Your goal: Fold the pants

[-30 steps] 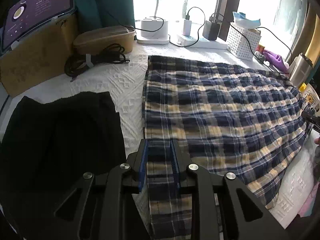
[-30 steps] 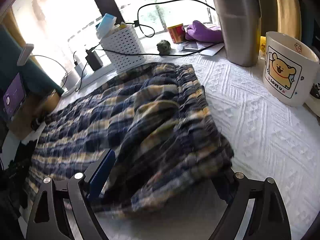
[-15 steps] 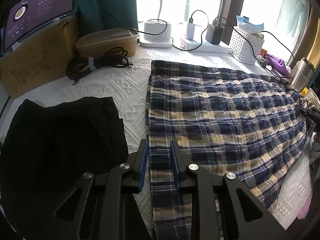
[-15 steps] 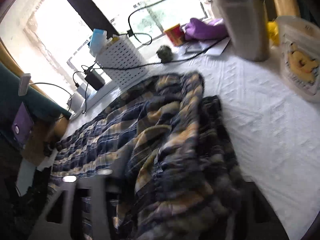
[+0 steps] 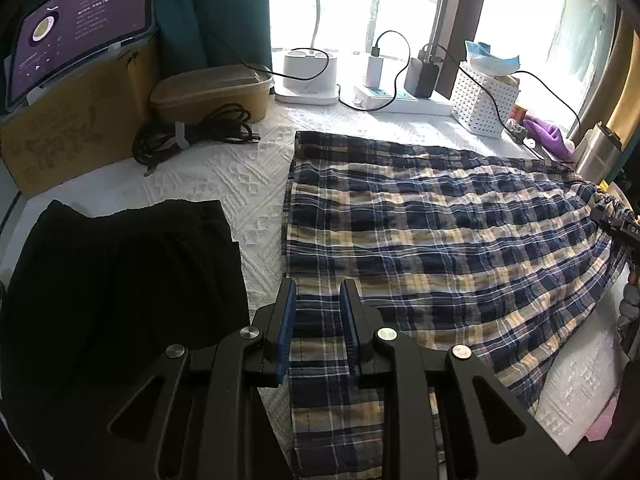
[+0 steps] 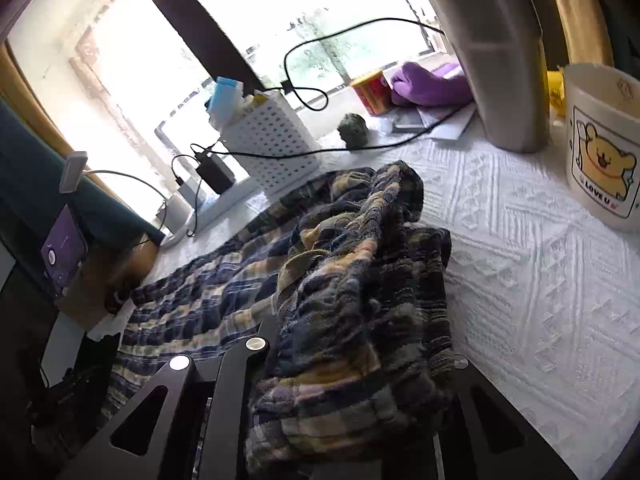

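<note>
Plaid pants, navy and yellow, spread flat across white textured tablecloth. Near leg hem pinched between blue pads of left gripper, jaws narrow with cloth filling the gap. Far end, the gathered waistband, bunched up and raised off the table in right gripper; probably clamped, though the heaped fabric hides both fingertips, so jaw width cannot be told for sure.

Folded black garment just beside the pants on the left, not touching them. Coiled black cable behind it, in front of lidded tan container and cardboard box with lit tablet on top. White power strip with chargers along the window sill. White perforated basket near the waistband end; steel tumbler and bear mug marked LOVE U standing upright, well apart from the cloth. Purple cloth and red-yellow can behind the tumbler.
</note>
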Demonstrator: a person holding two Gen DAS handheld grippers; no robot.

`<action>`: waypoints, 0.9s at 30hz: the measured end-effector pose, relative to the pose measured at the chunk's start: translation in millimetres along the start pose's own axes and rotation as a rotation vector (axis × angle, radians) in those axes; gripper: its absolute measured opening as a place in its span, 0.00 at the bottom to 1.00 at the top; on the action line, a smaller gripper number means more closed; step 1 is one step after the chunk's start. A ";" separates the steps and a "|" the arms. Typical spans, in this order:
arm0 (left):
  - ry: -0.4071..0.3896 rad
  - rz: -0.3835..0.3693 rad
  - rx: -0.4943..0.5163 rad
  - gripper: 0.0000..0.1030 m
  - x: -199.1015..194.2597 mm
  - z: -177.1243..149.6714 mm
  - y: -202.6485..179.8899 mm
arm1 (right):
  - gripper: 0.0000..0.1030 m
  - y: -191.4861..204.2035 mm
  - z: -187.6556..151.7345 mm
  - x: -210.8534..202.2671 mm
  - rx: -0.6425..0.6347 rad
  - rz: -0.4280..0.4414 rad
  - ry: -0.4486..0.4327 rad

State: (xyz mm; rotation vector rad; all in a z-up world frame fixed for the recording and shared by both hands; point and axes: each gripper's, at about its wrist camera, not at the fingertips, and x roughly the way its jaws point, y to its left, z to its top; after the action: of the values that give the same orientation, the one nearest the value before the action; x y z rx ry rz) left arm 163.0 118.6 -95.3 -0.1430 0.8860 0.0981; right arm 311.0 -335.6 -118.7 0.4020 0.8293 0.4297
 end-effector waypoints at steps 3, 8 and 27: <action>-0.010 -0.005 -0.007 0.21 -3.3 -0.3 2.9 | 0.19 7.2 2.6 -5.9 -0.017 0.009 -0.012; -0.024 -0.017 -0.029 0.21 -6.8 -2.5 11.2 | 0.19 21.7 5.5 -13.6 -0.052 0.005 -0.029; -0.073 -0.100 -0.076 0.21 -12.6 -7.8 36.1 | 0.19 102.4 9.1 -15.2 -0.216 -0.028 -0.027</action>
State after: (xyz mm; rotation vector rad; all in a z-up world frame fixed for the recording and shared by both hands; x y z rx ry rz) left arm 143.9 152.5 -93.5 -0.2526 0.8008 0.0435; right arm 287.8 -258.8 -52.6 0.1950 0.7526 0.4817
